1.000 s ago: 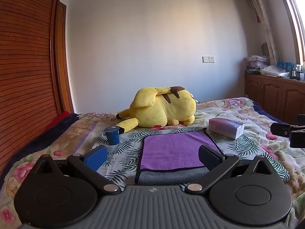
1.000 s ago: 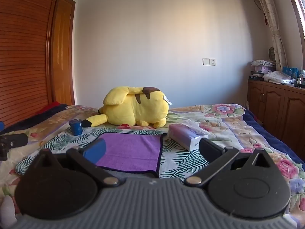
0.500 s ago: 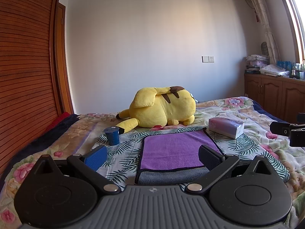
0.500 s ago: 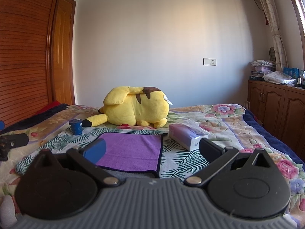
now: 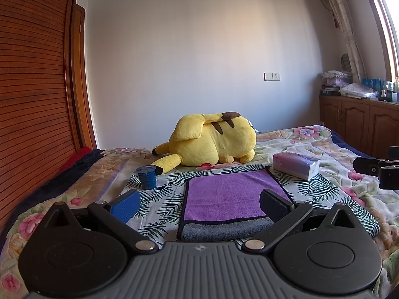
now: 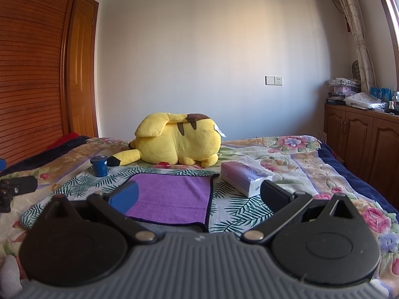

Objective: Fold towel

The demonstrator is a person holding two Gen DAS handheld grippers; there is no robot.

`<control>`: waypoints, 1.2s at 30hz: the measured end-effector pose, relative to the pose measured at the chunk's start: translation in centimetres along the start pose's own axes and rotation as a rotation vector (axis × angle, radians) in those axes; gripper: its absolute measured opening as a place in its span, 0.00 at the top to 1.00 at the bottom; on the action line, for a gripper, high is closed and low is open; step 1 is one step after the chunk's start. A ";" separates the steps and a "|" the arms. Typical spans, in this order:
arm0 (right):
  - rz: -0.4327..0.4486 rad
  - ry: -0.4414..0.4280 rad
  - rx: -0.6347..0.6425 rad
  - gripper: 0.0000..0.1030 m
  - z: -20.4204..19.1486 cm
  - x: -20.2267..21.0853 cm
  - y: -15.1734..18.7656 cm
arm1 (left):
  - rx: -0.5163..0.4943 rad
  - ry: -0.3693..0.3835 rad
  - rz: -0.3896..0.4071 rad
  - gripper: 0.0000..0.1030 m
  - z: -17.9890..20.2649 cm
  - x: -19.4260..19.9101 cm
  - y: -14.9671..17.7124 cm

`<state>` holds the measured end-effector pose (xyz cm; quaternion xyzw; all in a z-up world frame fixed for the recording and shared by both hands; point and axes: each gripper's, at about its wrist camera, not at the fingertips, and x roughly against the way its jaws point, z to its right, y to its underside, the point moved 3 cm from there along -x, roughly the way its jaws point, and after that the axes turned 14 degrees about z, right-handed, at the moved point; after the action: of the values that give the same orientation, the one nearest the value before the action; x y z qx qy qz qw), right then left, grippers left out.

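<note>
A purple towel [image 5: 229, 194] with a black hem and a grey underside showing along its near edge lies flat on the bed, folded over. It also shows in the right wrist view [image 6: 172, 196]. My left gripper [image 5: 199, 204] is open and empty, held just before the towel's near edge. My right gripper [image 6: 199, 196] is open and empty, near the towel's near right corner. Each gripper shows at the edge of the other's view: the right one [image 5: 376, 169] and the left one [image 6: 15, 189].
A yellow plush toy [image 5: 212, 142] lies behind the towel. A blue cup [image 5: 147, 177] stands to the towel's left. A tissue pack [image 5: 296, 164] lies to its right. The floral bedspread [image 5: 336, 154] runs to wooden cabinets [image 5: 361, 124] on the right.
Both grippers have held almost still. The views shifted only slightly.
</note>
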<state>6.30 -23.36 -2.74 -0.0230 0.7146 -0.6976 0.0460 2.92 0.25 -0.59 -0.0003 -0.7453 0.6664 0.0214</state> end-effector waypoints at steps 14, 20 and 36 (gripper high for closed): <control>0.000 0.000 -0.001 0.00 0.0 0.0 0.0 | -0.002 -0.001 0.000 0.00 0.1 0.0 0.0; 0.000 0.000 -0.002 0.00 0.0 0.0 0.0 | -0.003 0.000 0.000 0.00 0.1 0.0 0.0; -0.010 -0.002 -0.002 0.00 -0.4 0.0 -0.1 | -0.009 0.007 -0.019 0.00 -0.1 0.0 1.0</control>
<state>6.25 -22.96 -2.60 -0.0271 0.7151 -0.6972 0.0433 2.85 0.42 -1.62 0.0043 -0.7482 0.6628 0.0306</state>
